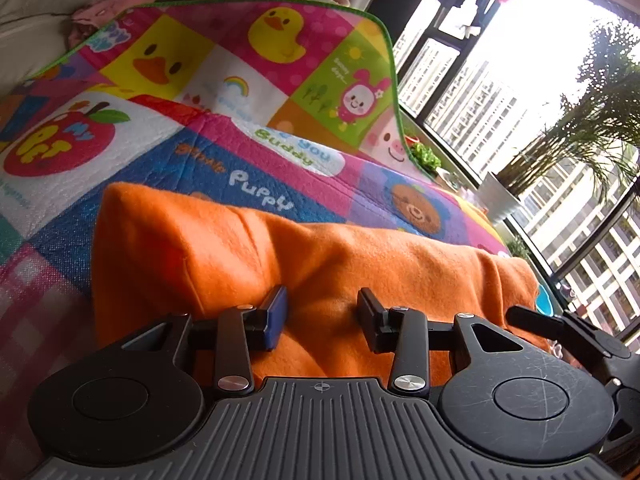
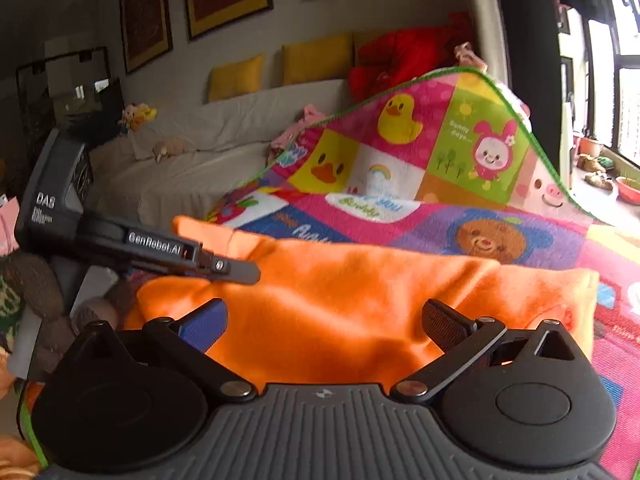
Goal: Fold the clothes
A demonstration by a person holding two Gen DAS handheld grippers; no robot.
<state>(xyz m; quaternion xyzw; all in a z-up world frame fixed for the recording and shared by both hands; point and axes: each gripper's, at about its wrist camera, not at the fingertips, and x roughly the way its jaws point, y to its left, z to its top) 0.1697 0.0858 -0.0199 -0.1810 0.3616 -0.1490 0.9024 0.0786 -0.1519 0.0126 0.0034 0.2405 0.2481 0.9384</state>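
Both claws apart: left claw (image 1: 322, 316), right claw (image 2: 324, 328) over orange garment (image 2: 360, 288) edge.

orange fleece garment (image 1: 320, 256), folded, on play mat (image 1: 200, 160)

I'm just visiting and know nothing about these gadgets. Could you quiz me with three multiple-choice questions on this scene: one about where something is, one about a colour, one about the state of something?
1. Where does the orange cloth lie?
A. on the sofa
B. on the cartoon play mat
C. on the windowsill

2. What colour are the cushions along the sofa back?
A. yellow
B. blue
C. green

3. How do the right gripper jaws stand?
A. clamped on the cloth
B. shut on nothing
C. wide open over the cloth

Answers: 1 B, the mat's pictures surround the cloth. 2 A, they show yellow against the wall. 3 C, both pads stand far apart with the cloth loose between them.
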